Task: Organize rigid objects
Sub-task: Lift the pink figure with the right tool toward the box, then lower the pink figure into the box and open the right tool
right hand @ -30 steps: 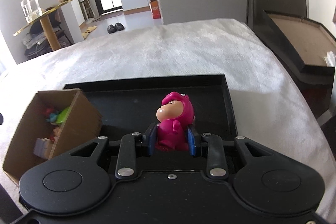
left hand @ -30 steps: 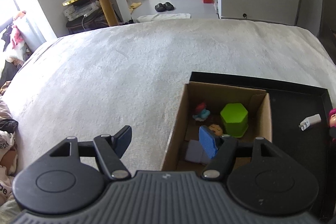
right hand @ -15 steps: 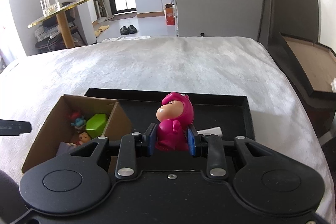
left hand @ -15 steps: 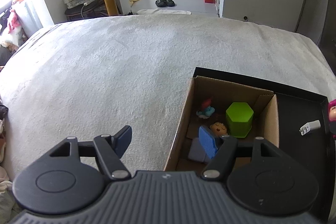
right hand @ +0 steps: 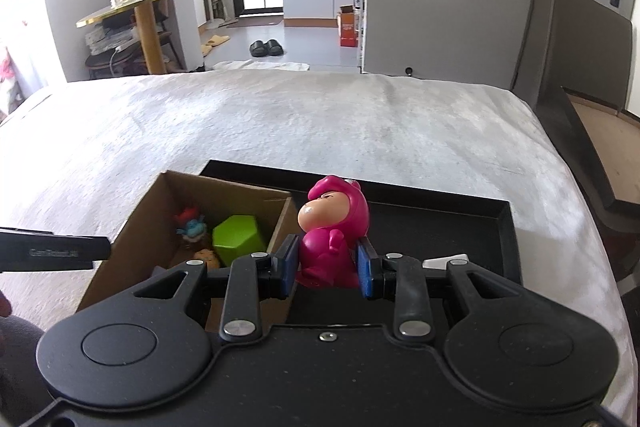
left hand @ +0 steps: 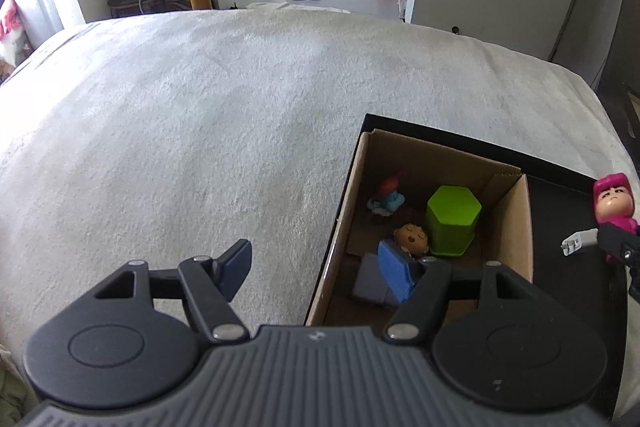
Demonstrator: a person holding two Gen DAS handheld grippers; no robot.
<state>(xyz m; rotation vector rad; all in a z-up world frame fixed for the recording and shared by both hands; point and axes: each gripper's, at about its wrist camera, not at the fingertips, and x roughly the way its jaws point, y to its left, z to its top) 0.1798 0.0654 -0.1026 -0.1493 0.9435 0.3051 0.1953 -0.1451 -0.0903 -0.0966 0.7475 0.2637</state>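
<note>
While clamped, pink figurine (right hand: 334, 227) fills right claw (right hand: 328, 263).

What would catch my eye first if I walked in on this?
Probably the pink figure, clamped upright in the right hand-held gripper above the black tray. Next, the cardboard box standing on the tray's left part, with a green hexagonal block and small toys inside.
</note>
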